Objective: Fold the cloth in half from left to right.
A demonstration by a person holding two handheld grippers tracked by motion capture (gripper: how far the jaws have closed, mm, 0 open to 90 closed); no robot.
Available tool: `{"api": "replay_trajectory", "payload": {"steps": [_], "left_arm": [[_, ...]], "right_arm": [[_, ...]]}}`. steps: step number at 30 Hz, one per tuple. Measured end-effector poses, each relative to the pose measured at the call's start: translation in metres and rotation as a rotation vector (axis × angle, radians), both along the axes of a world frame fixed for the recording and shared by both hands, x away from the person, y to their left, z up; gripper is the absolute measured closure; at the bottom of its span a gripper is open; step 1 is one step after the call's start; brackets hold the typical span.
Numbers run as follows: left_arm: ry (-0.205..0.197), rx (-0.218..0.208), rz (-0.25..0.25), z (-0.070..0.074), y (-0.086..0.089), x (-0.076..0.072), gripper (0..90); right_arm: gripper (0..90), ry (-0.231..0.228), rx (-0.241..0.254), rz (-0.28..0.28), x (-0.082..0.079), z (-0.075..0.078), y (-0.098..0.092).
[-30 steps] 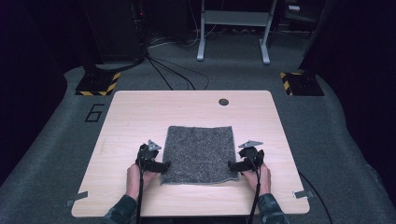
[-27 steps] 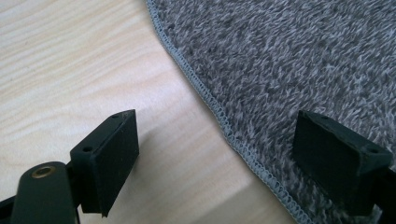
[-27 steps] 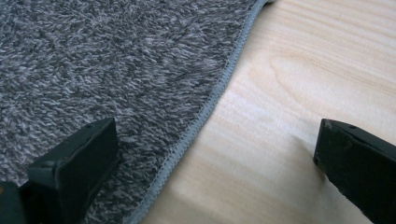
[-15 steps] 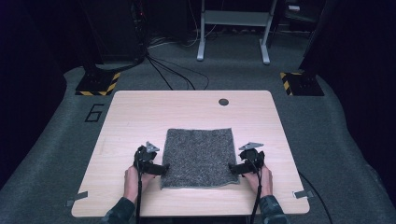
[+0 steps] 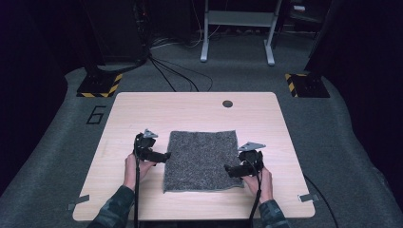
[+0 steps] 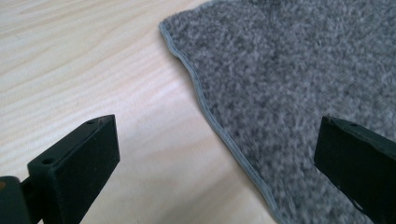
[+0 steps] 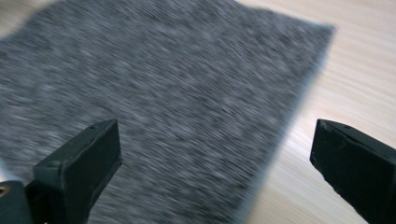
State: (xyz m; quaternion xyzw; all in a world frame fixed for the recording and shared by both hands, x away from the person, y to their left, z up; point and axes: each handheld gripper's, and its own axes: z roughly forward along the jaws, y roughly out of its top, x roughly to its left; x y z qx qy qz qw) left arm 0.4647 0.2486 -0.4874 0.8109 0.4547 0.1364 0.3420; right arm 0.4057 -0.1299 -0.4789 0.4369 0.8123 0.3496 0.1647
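From above, you are lifting both grippers off the cloth (image 5: 201, 160) – left gripper (image 5: 164, 156) and right gripper (image 5: 229, 170) have just let go, so it is lying flat mid-table (image 5: 142, 109). Left gripper view: jaws have been opening, now wide, empty. Right gripper view: likewise wide, holding nothing.

Black left claw (image 5: 161, 156), grey three-cornered plate, trailing cable; dark patterned sleeves.

A grey carpet square (image 5: 201, 160) lies flat near the table's (image 5: 142, 109) front edge. The left gripper (image 5: 161, 156) hovers at its left edge, the right gripper (image 5: 231, 170) at its right edge.
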Motion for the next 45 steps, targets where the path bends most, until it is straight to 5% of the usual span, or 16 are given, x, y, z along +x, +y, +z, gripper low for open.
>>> {"api": "replay_trajectory", "payload": {"steps": [7, 15, 24, 34, 41, 45], "left_arm": [[0.016, -0.049, 0.003, -0.002, -0.002, 0.026, 0.0], [0.039, -0.037, -0.008, -0.008, -0.013, 0.049, 0.0], [0.069, -0.05, 0.012, -0.013, -0.023, 0.071, 2.3], [0.054, -0.007, 0.049, -0.015, -0.029, 0.09, 15.6], [0.045, 0.023, 0.064, -0.019, -0.029, 0.092, 29.6], [0.037, 0.016, 0.058, -0.021, -0.026, 0.094, 39.7]], "right_arm": [[1.5, -0.018, 0.016, 0.102, -0.013, 0.008, 0.046], [1.3, 0.033, 0.016, 0.234, -0.028, -0.007, 0.105], [5.4, 0.021, -0.005, 0.331, -0.04, -0.01, 0.151], [26.7, 0.004, -0.021, 0.425, -0.056, -0.013, 0.195], [42.2, -0.022, -0.054, 0.412, -0.06, -0.02, 0.215], [52.7, -0.001, -0.089, 0.423, -0.058, -0.026, 0.217]]}}
